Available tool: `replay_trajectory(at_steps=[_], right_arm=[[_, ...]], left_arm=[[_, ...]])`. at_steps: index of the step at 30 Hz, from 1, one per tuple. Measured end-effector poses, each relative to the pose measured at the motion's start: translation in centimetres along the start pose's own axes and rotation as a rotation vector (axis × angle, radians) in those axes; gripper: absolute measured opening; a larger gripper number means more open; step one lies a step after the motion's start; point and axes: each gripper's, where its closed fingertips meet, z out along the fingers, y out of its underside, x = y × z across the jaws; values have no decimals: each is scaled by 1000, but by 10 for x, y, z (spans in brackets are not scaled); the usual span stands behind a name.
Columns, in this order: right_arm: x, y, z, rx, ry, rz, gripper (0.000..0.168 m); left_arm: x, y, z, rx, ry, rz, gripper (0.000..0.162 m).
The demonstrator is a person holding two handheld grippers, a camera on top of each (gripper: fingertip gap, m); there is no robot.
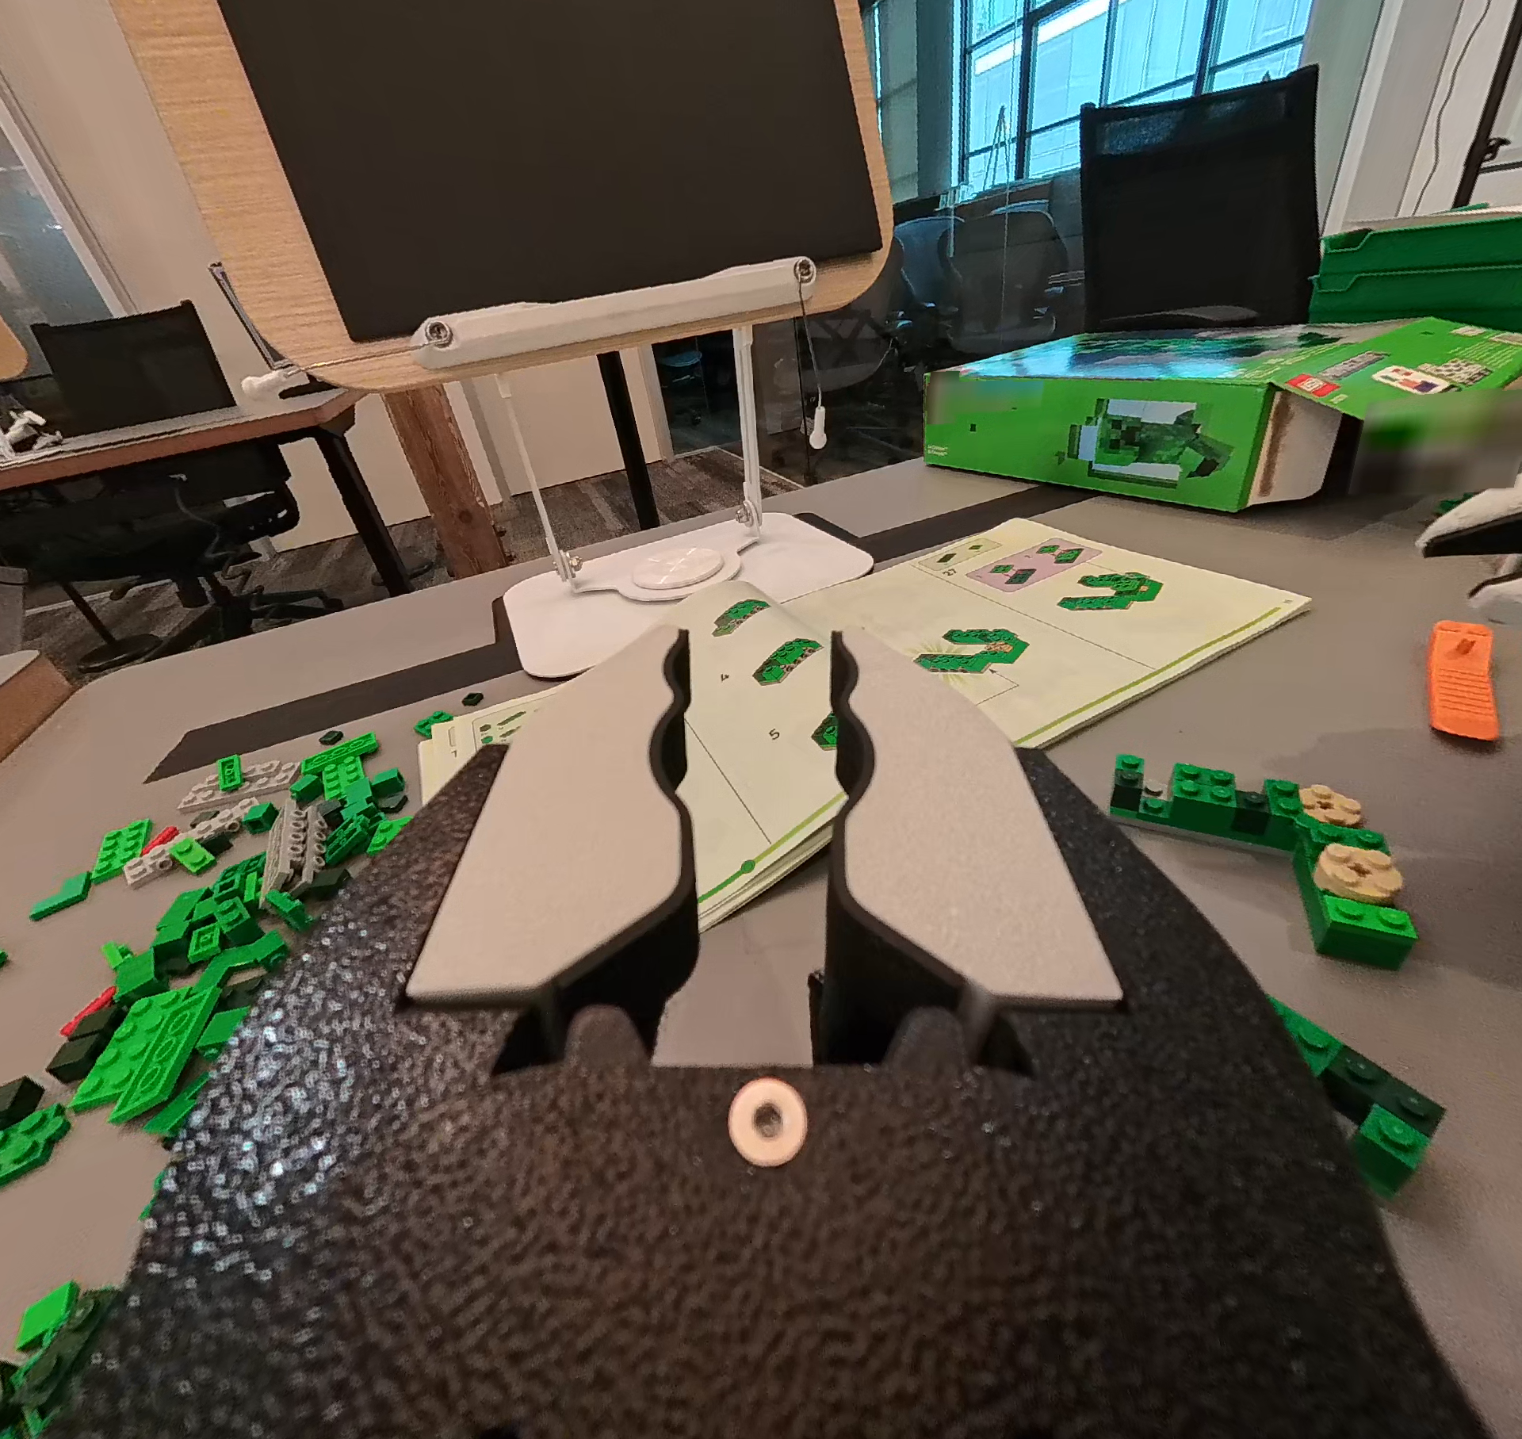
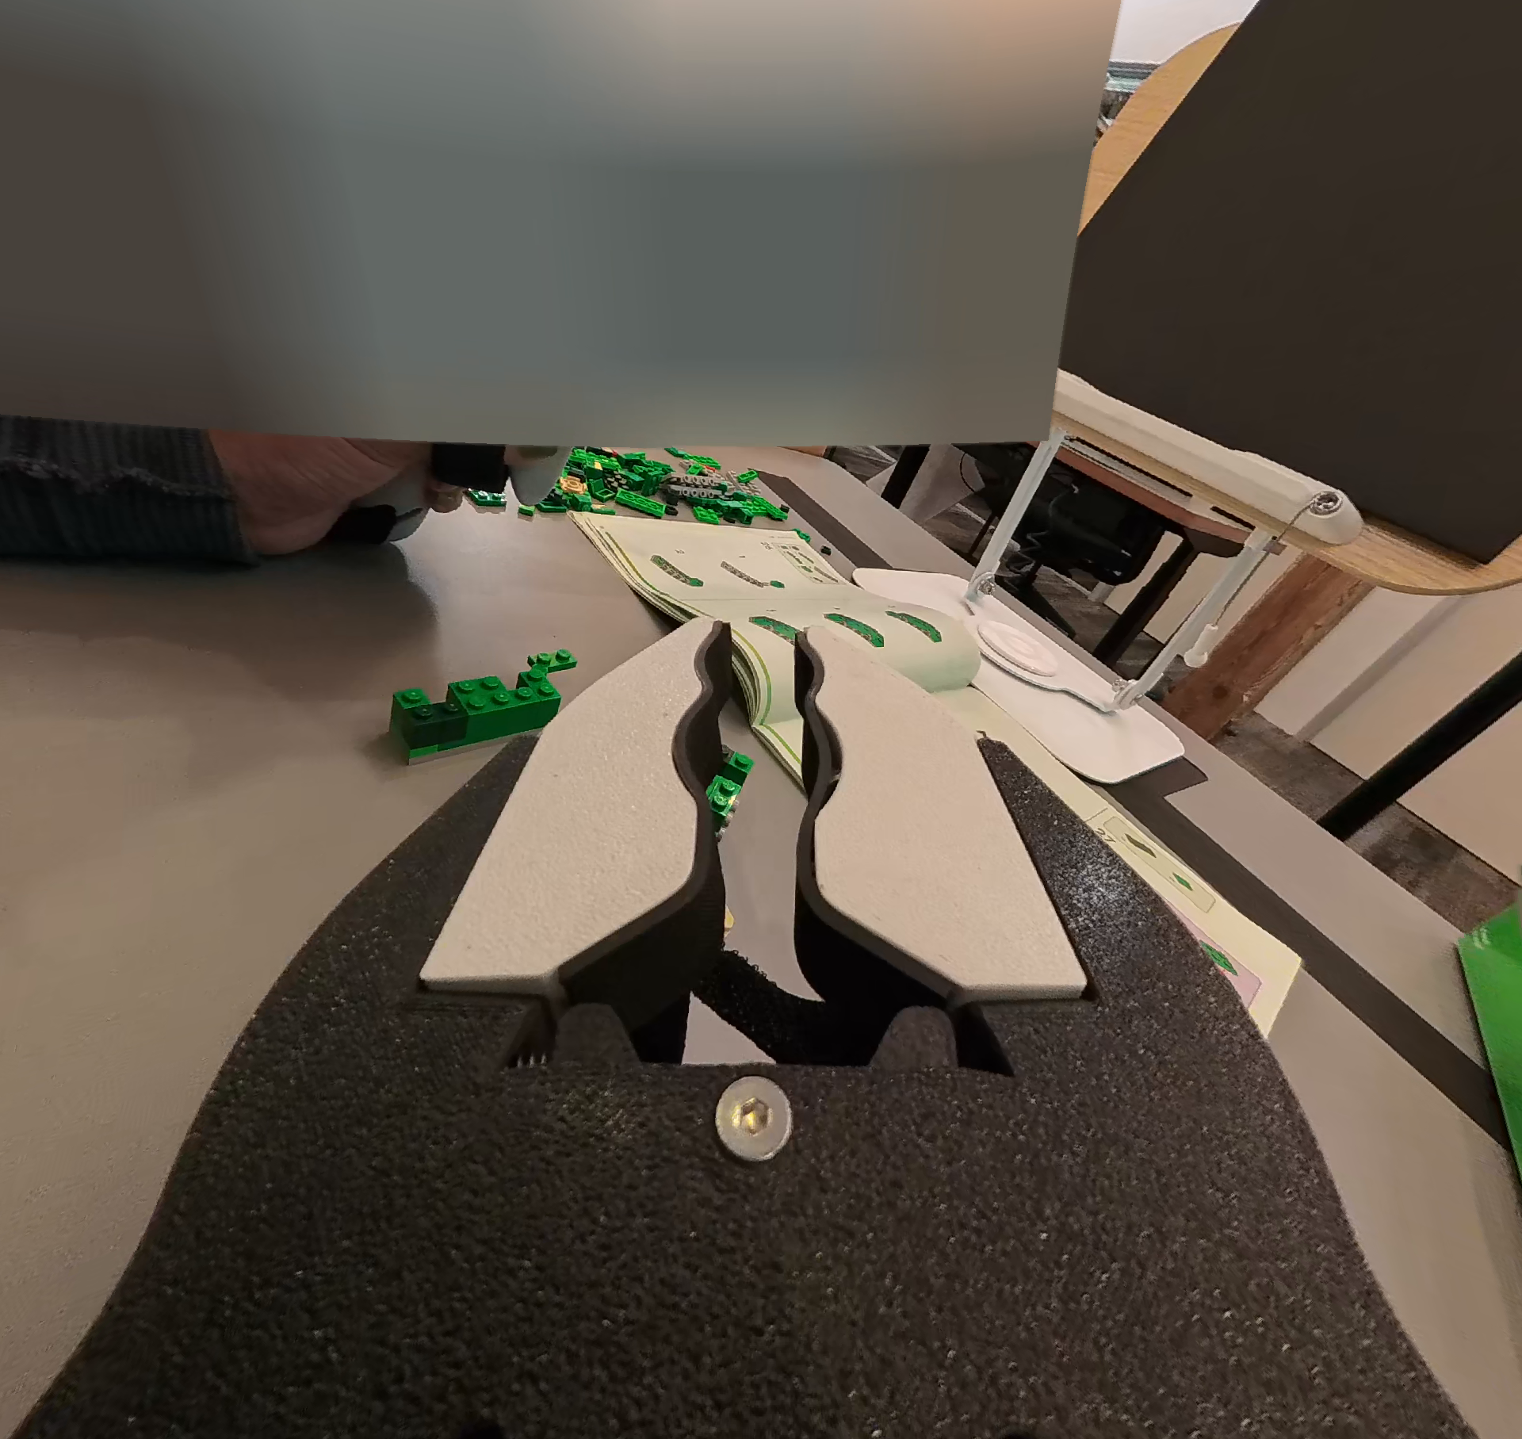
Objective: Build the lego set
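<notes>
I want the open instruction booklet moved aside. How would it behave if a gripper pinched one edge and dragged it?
The instruction booklet would probably flop: its thin pages already curl up at the fold. It looks light, so it may slide over the smooth grey table, though a single pinched page might lift alone.

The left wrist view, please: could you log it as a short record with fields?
left gripper: open, empty, above the instruction booklet
loose bricks: green and grey pile, left of the gripper
partial build: green, two tan round pieces on top, right
orange tool: far right
box: green, lying behind the booklet
</notes>
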Motion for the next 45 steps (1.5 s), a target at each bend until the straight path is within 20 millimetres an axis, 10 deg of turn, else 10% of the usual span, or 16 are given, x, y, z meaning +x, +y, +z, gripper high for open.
replay_trajectory(at_steps=[16, 22, 27, 45], right_arm=[[-1, 0, 0, -1, -2, -4, 14], [2, -1, 0, 5, 3, 13, 14], [3, -1, 0, 9, 5, 23, 14], [3, -1, 0, 7, 8, 19, 14]], left_arm=[[1, 0, 0, -7, 2, 1, 32], [46, 28, -14, -339, 212, -123, 103], [94, 65, -36, -564, 317, -34, 129], [128, 71, -85, -751, 636, -89, 67]])
